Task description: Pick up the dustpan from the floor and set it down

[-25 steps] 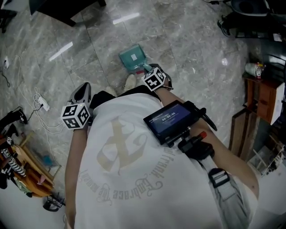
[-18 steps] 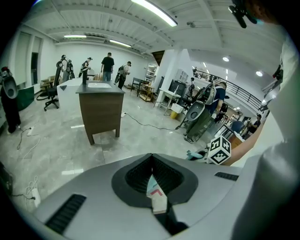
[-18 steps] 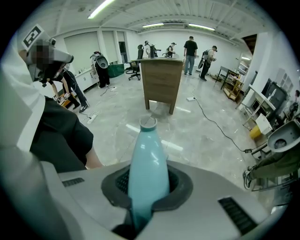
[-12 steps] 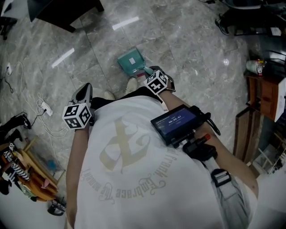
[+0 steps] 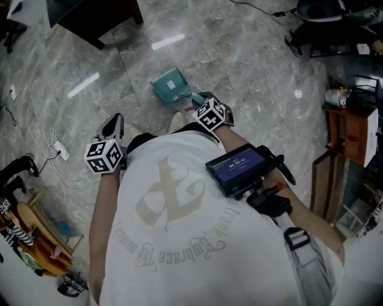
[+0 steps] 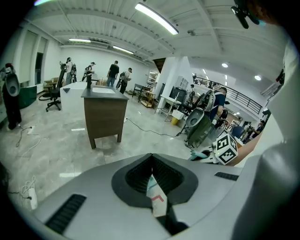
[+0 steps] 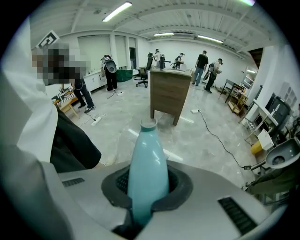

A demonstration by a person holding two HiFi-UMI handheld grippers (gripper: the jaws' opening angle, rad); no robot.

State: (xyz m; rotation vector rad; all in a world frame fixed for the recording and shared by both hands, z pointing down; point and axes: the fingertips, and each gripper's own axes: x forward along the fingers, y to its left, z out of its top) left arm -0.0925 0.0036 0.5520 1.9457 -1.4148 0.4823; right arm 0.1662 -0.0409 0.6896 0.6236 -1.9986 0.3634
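closest in, the person's white shirt (image 5: 173, 227) filled the lower head view, with a small screen (image 5: 238, 166) mounted at the chest. just ahead, the left gripper (image 5: 112, 125) hung at the person's left side, its jaws pressed together and a small white tag (image 6: 156, 201) with red marking showing at their seam. the right gripper (image 5: 202, 103), reaching further forward, was clamped narrowly on the teal handle (image 7: 148, 168) of the dustpan (image 5: 170, 87). the handle stood up between the jaws, its capped end pointing away. the pan itself sat out beyond that gripper's marker cube (image 5: 210, 115), over the grey marble floor (image 5: 251, 54); whether it touched the floor could not be told. white cables (image 5: 57, 143) trailed on the floor to the left, and a wooden stand (image 5: 350, 128) stood at the right edge. further off, a dark piece of furniture (image 5: 90, 18) sat at the top left. in the right gripper view a brown cabinet (image 7: 169, 96) stood in the hall, with several people (image 7: 202, 63) well beyond it near the far wall.
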